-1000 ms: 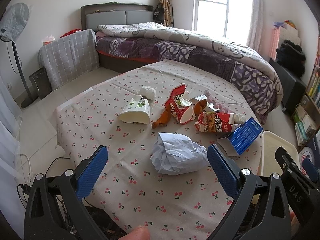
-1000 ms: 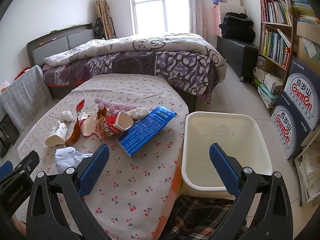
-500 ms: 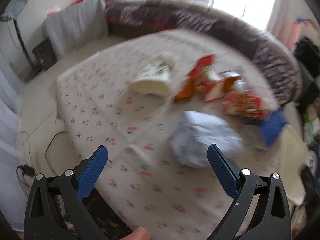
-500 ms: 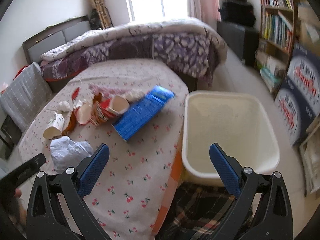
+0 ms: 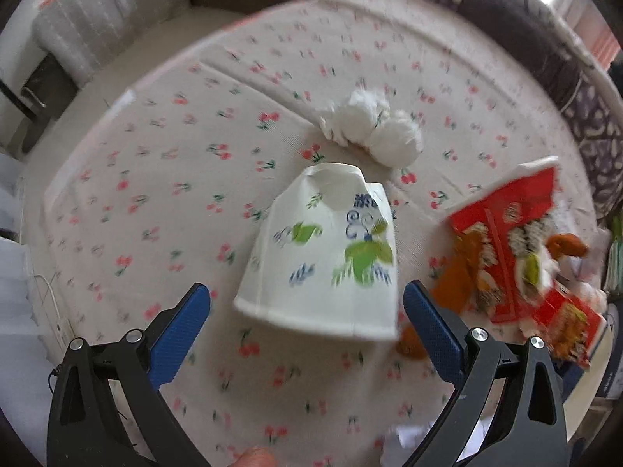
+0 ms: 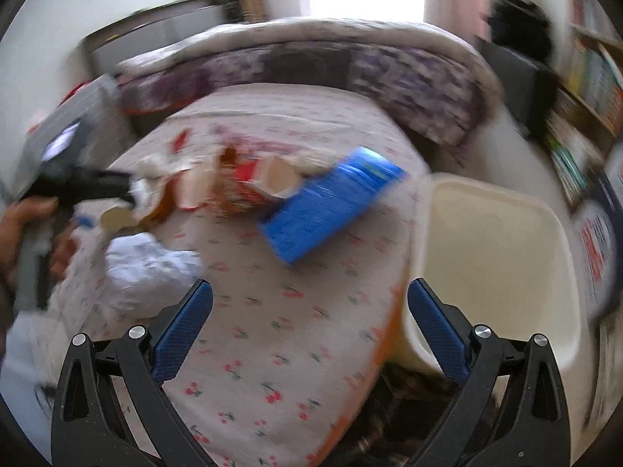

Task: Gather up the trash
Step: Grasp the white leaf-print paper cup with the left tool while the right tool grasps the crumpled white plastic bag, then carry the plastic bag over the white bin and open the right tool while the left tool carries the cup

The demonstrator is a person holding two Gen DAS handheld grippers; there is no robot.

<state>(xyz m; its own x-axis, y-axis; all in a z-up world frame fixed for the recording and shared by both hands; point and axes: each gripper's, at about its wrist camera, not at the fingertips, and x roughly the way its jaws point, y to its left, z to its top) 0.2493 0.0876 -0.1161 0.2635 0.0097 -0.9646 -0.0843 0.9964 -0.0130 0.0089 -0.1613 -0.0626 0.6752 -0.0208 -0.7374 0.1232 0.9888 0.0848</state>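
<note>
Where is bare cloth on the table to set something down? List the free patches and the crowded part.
Free: the cloth left of the cup, out to the table edge, and the near strip below the blue box, between the crumpled paper and the bin. Crowded: the red wrappers right of the cup; tissue balls behind it.

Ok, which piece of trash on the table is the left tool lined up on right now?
The white paper cup with green leaves, lying on its side between the open left tool. The tissue wad and red wrappers lie outside its fingers.
</note>
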